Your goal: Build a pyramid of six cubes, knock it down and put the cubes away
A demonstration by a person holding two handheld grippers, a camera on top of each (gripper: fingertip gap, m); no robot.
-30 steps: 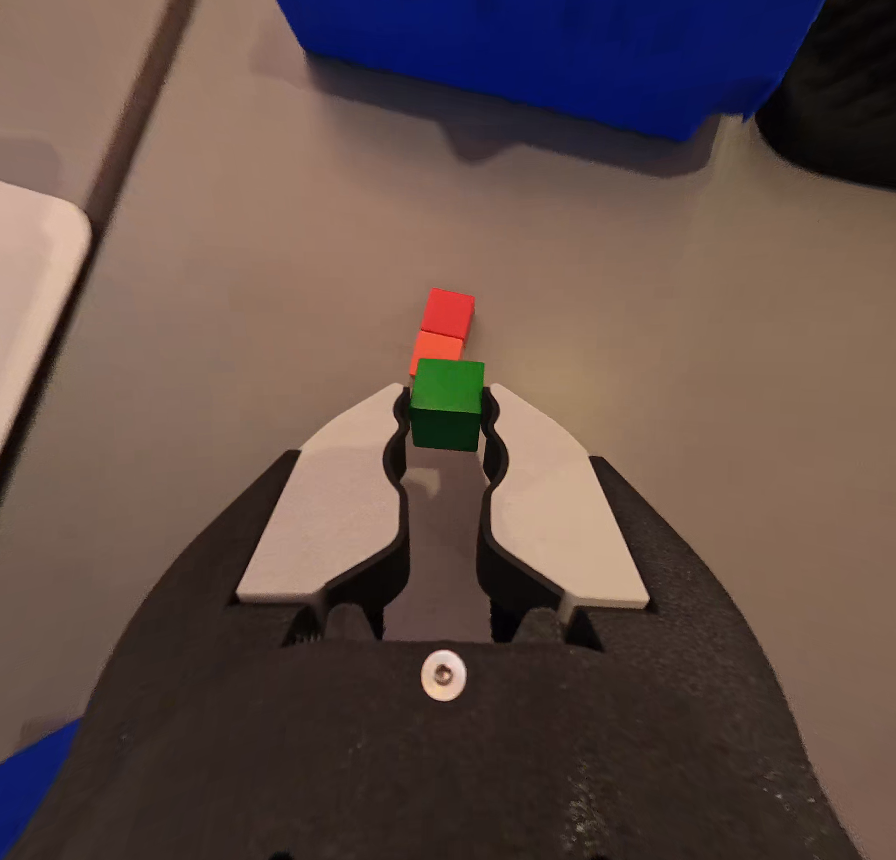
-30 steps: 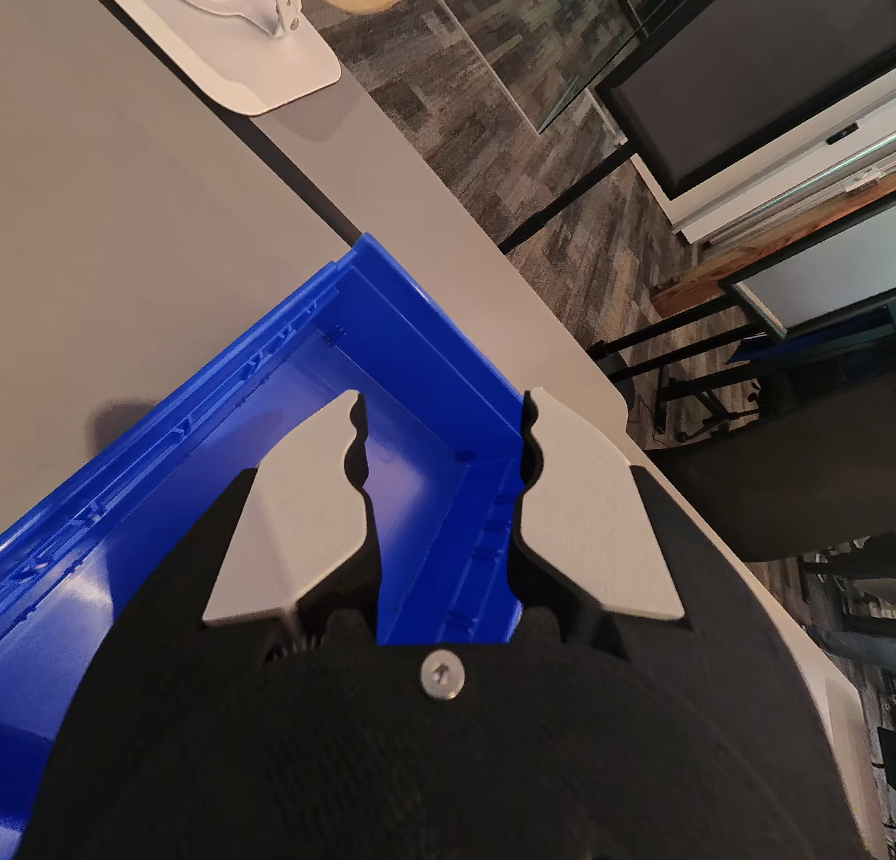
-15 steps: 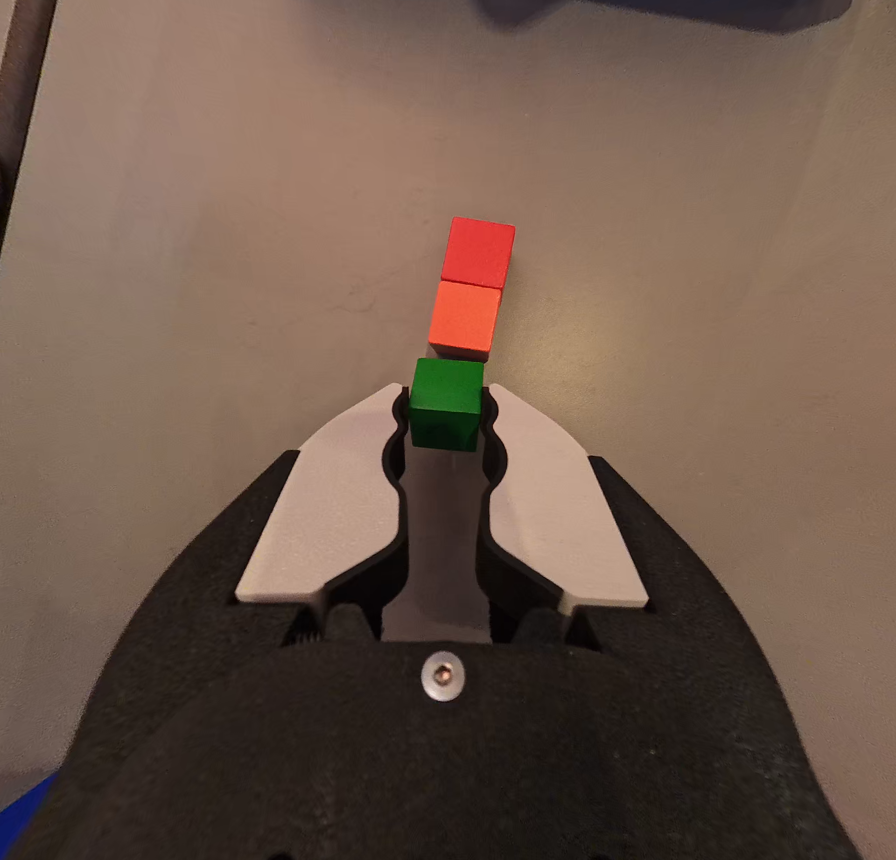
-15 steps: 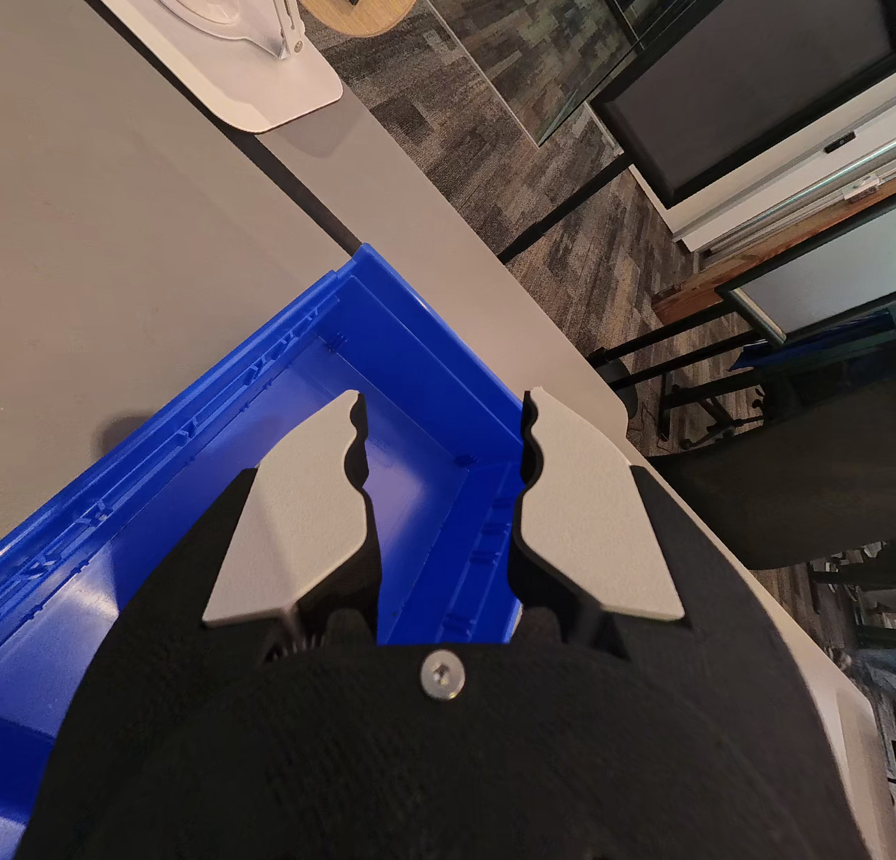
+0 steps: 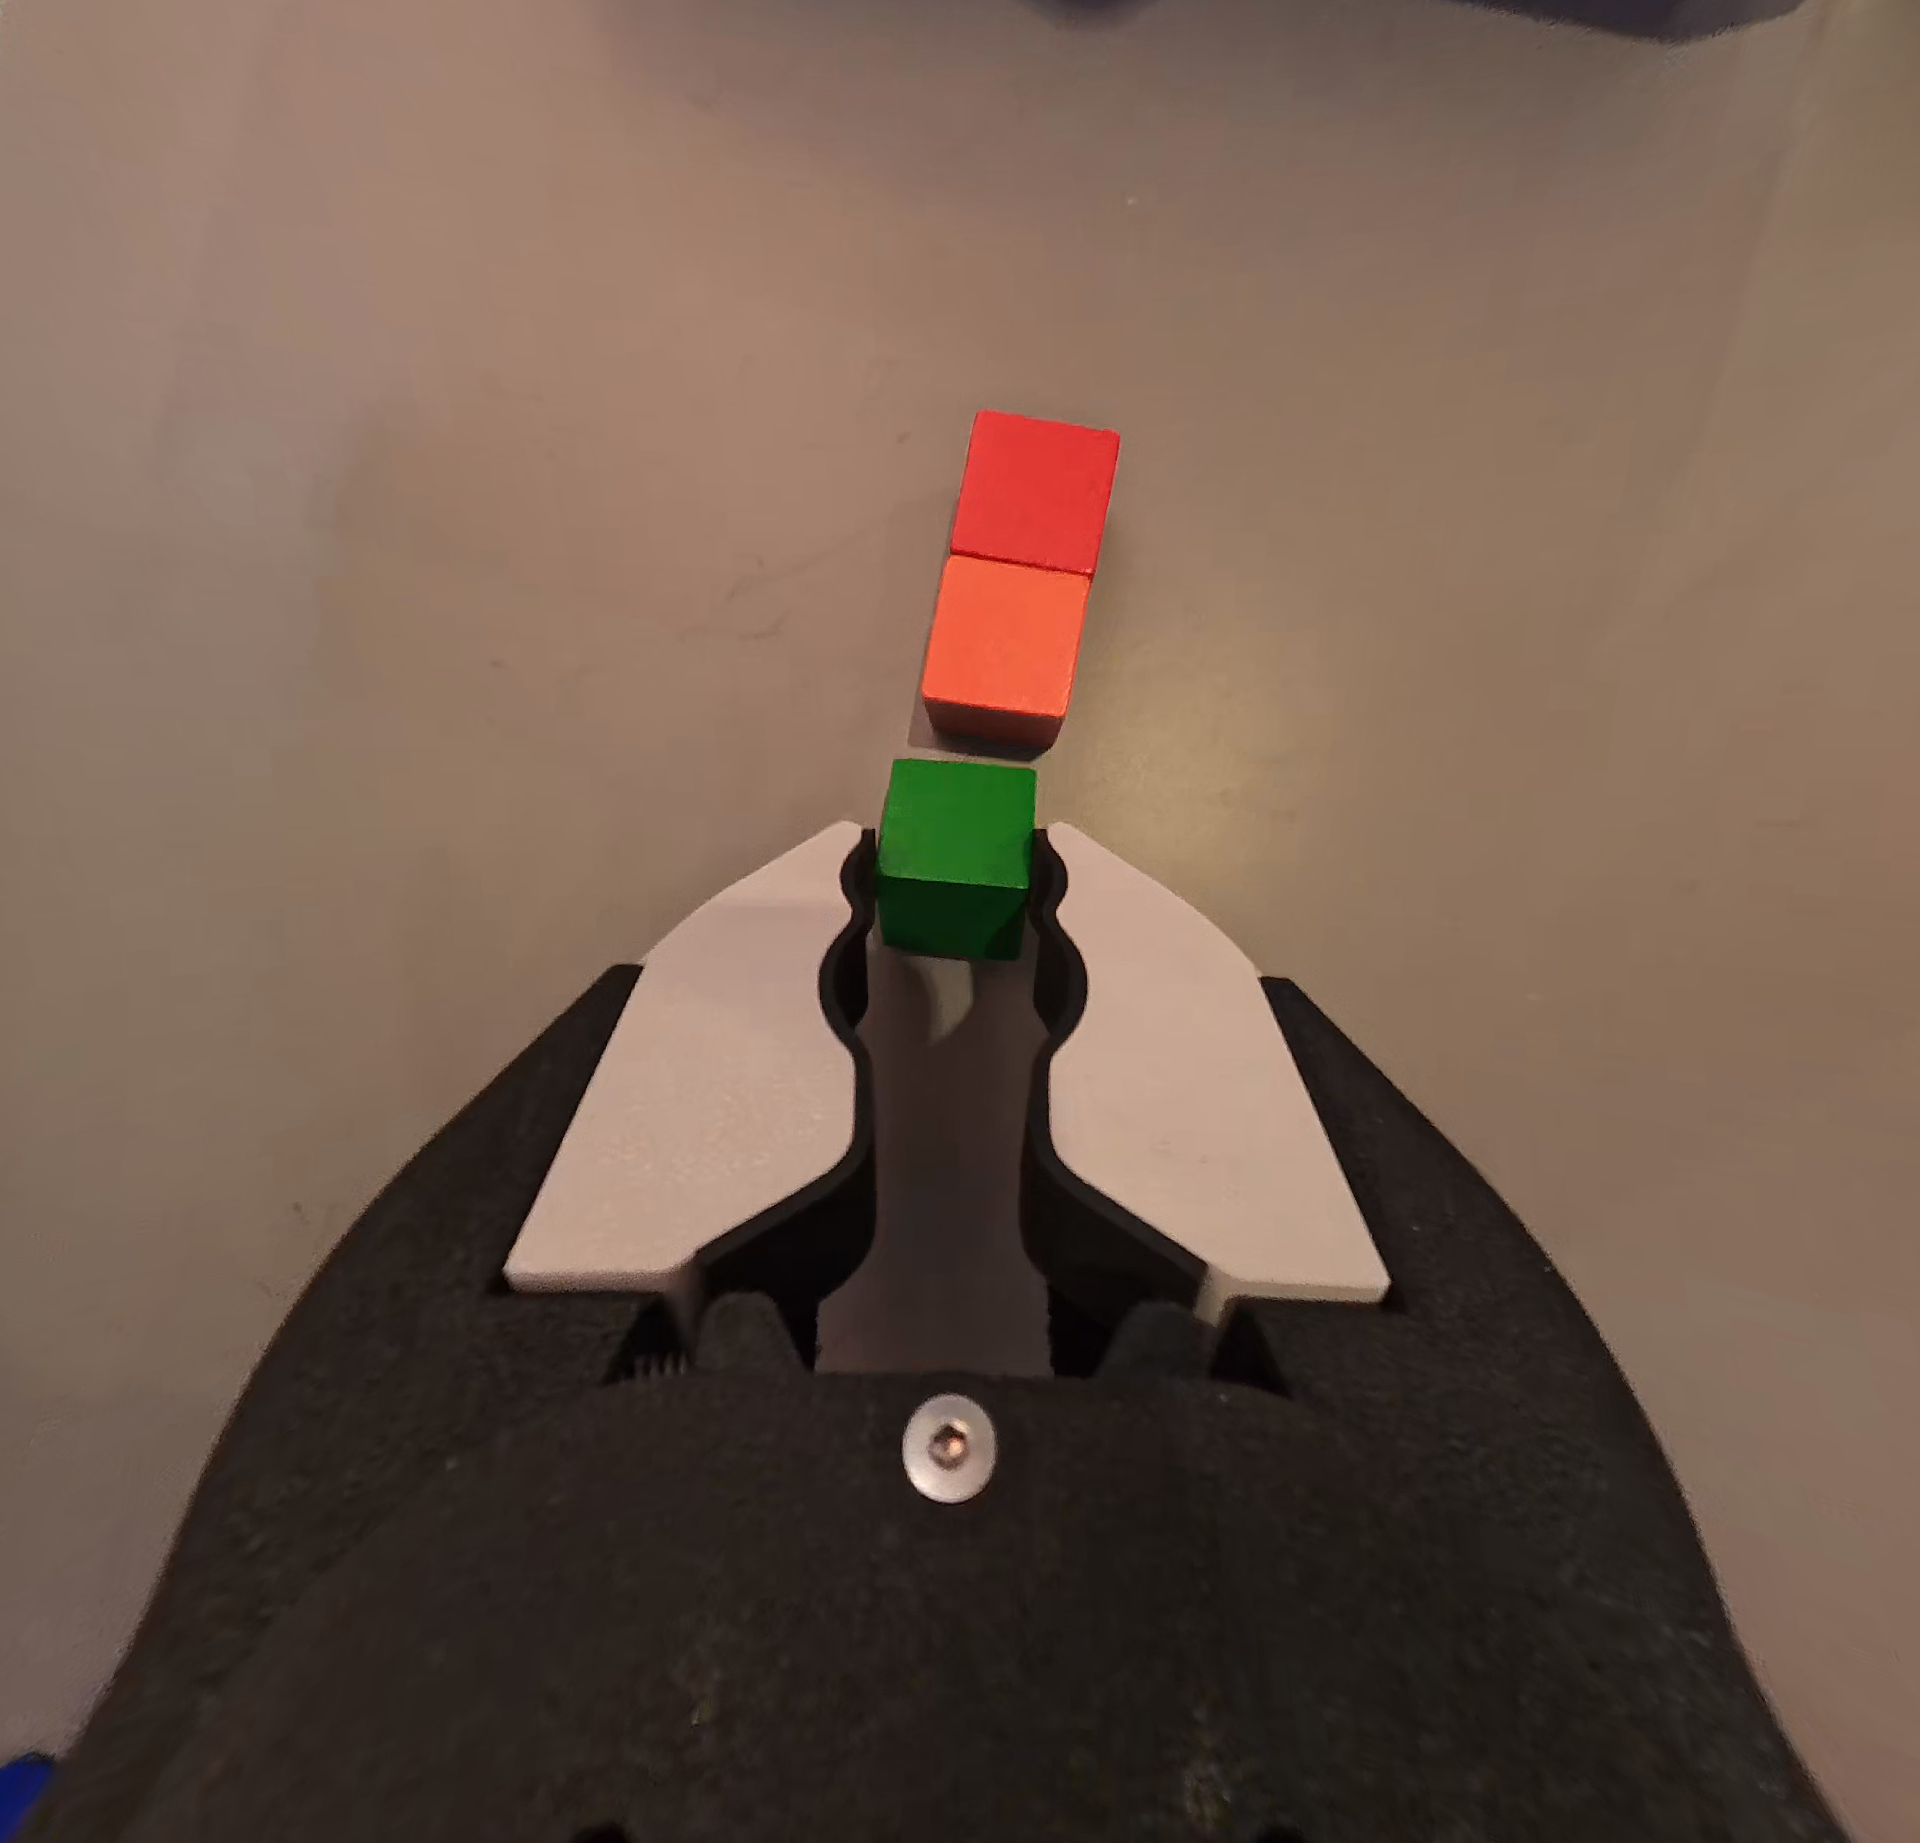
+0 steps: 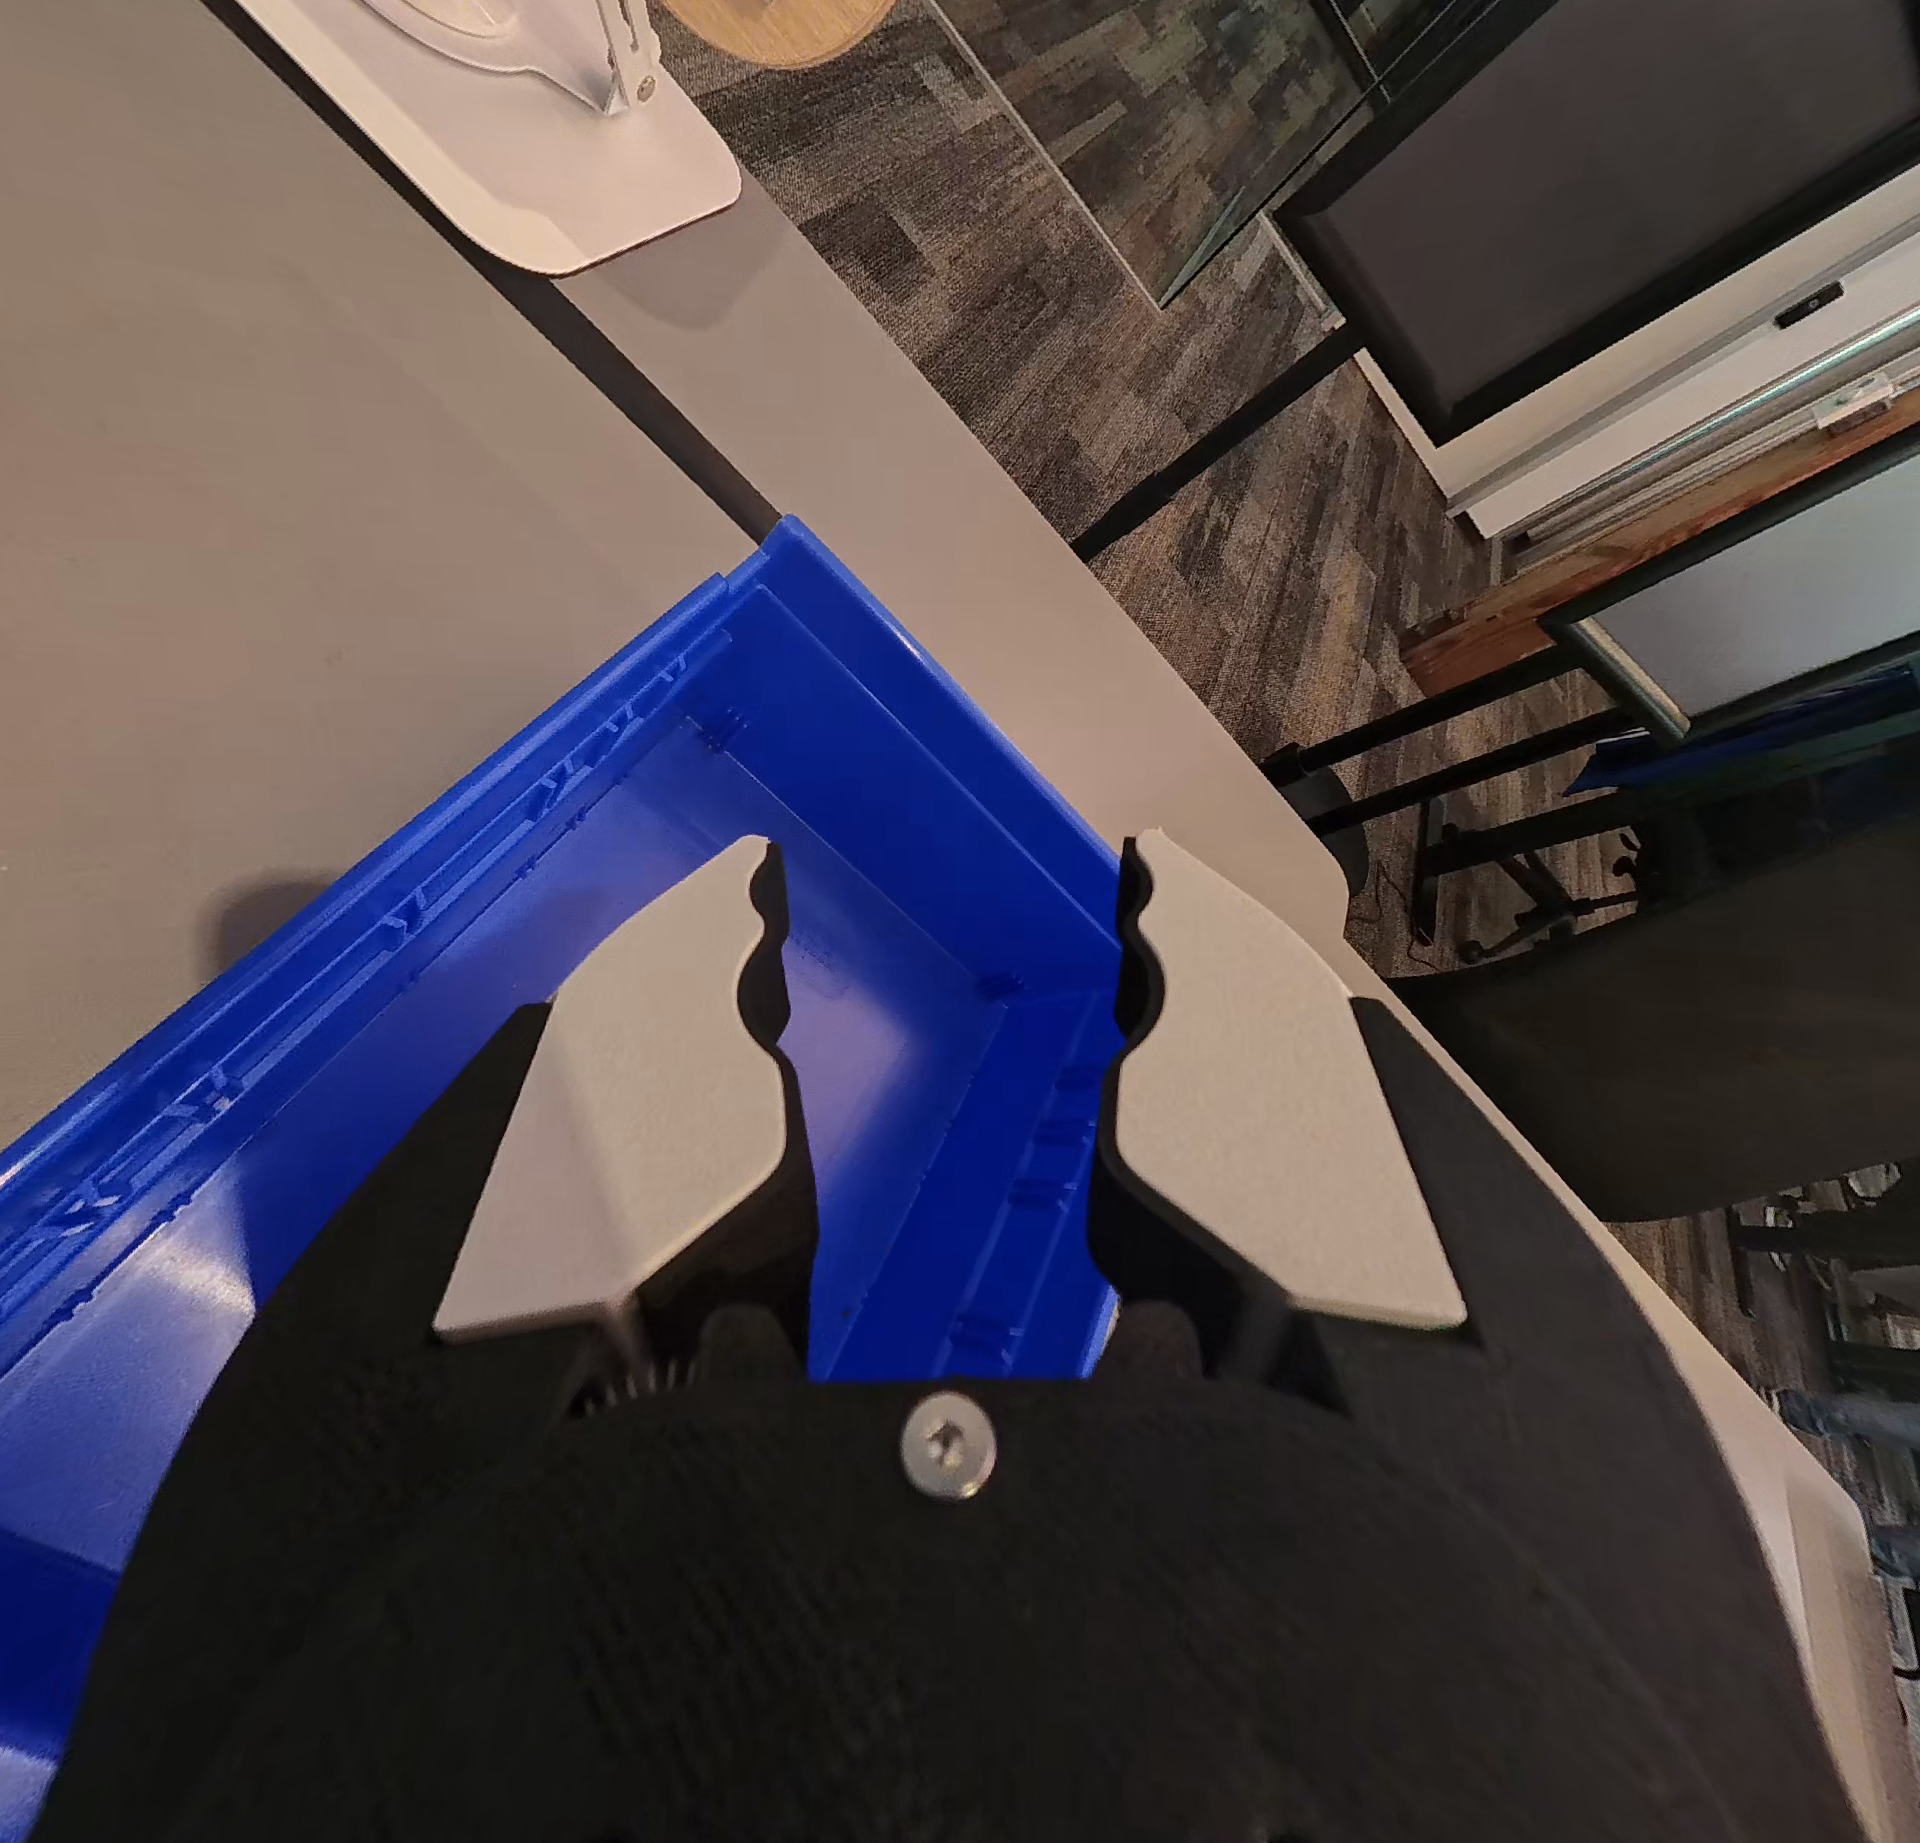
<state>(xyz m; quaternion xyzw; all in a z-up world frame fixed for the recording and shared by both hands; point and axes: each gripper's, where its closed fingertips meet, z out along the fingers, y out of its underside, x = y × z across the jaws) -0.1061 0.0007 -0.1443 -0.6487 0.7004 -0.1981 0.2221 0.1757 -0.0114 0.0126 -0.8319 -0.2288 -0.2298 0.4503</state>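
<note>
Green cube [image 5: 956, 853] clenched in our left gripper [image 5: 954, 863], seemingly just above the table [image 5: 416, 443], nearly touching the orange cube [image 5: 1000, 645], red cube [image 5: 1035, 492] touching beyond it, our right gripper [image 6: 943, 863] spread, unladen, over the blue bin [image 6: 862, 692]

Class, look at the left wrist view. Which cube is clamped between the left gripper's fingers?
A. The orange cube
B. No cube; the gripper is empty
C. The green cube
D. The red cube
C: the green cube sits pinched between the tips of the left gripper, while the orange cube and the red cube lie in a row on the table beyond it.
</note>
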